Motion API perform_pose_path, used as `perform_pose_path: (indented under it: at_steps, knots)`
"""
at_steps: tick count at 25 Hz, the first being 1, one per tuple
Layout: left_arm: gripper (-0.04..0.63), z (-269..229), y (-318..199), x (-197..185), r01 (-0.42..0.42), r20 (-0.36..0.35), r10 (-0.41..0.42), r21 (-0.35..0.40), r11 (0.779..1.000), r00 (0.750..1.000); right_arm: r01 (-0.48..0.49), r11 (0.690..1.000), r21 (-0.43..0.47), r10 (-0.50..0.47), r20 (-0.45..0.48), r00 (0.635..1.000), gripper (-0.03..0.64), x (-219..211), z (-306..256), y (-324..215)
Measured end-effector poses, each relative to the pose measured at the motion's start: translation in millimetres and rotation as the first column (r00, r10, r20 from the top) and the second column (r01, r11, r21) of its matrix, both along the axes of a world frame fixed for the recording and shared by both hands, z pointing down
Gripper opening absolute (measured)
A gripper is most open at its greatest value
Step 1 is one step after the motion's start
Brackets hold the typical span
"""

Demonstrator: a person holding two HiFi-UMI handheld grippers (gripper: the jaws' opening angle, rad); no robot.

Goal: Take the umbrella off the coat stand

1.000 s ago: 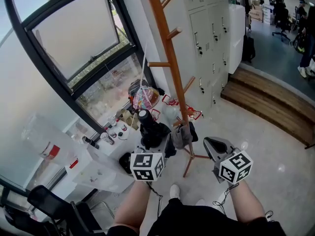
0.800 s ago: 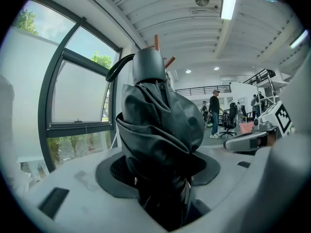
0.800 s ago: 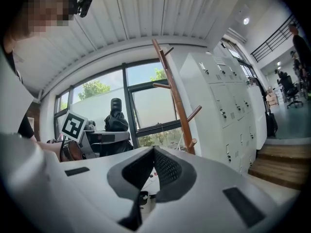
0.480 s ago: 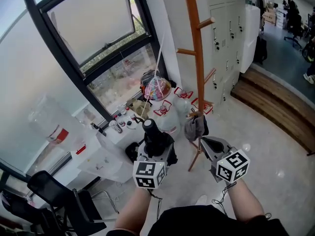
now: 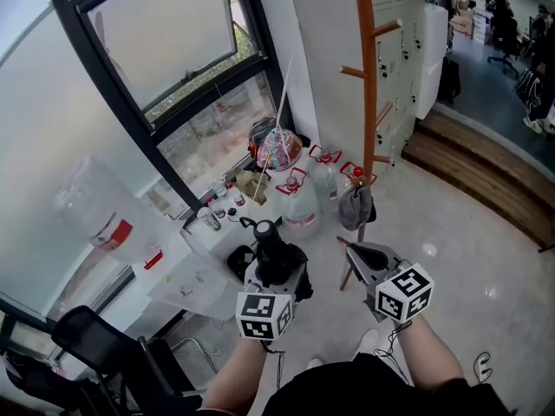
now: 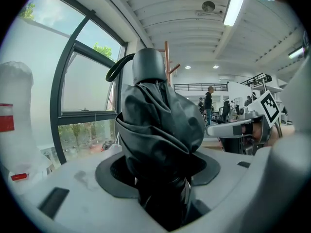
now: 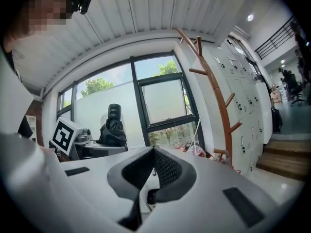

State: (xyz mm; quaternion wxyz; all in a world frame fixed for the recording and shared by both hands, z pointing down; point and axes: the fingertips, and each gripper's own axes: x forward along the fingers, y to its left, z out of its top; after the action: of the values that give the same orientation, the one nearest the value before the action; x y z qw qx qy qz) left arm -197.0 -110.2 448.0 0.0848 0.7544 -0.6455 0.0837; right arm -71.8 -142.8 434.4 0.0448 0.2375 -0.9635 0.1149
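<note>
A folded black umbrella (image 5: 268, 241) stands upright in my left gripper (image 5: 271, 265), which is shut on its lower part. In the left gripper view the umbrella (image 6: 156, 125) fills the middle, its handle cap and wrist strap on top. The wooden coat stand (image 5: 368, 102) rises at the upper right, a little beyond both grippers, with a grey cloth (image 5: 355, 206) hanging from a low peg. My right gripper (image 5: 351, 251) is level with the left one and nearer the stand's foot. Its pads (image 7: 163, 166) meet at the tip with nothing between them.
Water jugs (image 5: 300, 208) and a colourful bundle (image 5: 279, 150) stand on the floor under the window. White lockers (image 5: 408, 50) line the wall behind the stand, and a wooden step (image 5: 486, 180) lies to the right. A black office chair (image 5: 104, 354) is at the lower left. People stand far back.
Both grippers have drawn back from the coat stand, the left one carrying the umbrella with it. The stand and its grey cloth now sit farther off to the upper right.
</note>
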Motion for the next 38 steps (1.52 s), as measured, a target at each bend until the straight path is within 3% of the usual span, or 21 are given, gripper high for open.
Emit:
perform_pose_path:
  at_steps: [10, 24, 38]
  knots:
    - [0.255, 20.2, 56.9, 8.7, -0.149, -0.022, 0.148, -0.016, 0.989, 0.989, -0.131, 0.991, -0.008, 0.130, -0.037, 0.991, 0.054, 5.9, 14.3, 68.0]
    - [0.255, 33.9, 88.2, 56.7, -0.335, -0.045, 0.334, -0.023, 0.942, 0.942, -0.305, 0.952, -0.020, 0.304, -0.047, 0.951, 0.054, 48.2, 26.3, 105.3]
    - [0.255, 34.8, 89.3, 73.6, -0.387, -0.054, 0.385, -0.017, 0.922, 0.921, -0.340, 0.940, -0.016, 0.339, -0.050, 0.940, 0.054, 56.3, 28.3, 106.5]
